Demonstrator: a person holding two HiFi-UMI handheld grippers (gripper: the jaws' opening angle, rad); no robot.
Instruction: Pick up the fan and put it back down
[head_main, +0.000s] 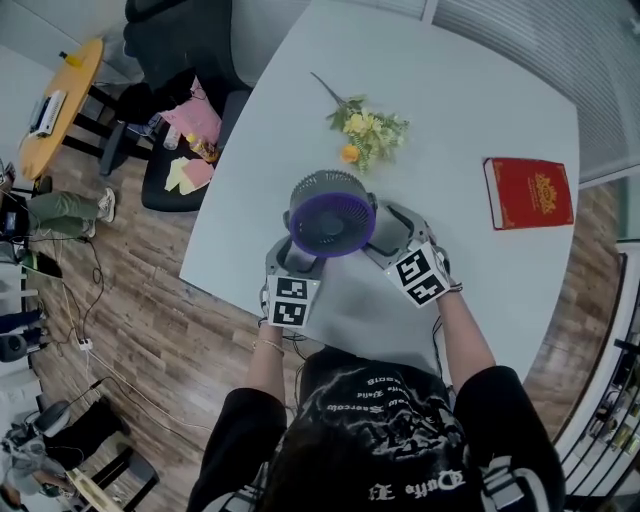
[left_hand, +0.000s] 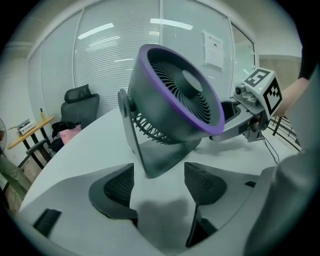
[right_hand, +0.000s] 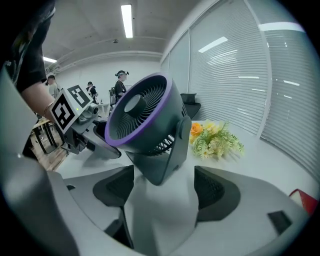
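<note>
Purple-rimmed fan stands on table — left gripper & right gripper jaws wide apart, gripping nothing.

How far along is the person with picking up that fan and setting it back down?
Done: unclear, since one moment can't show whether a lift already happened. In hand: the fan stands on the table, with the left gripper and right gripper either side of its base, fingers open and not gripping it. Left: either nothing, or the whole grasp, lift and set-down.
</note>
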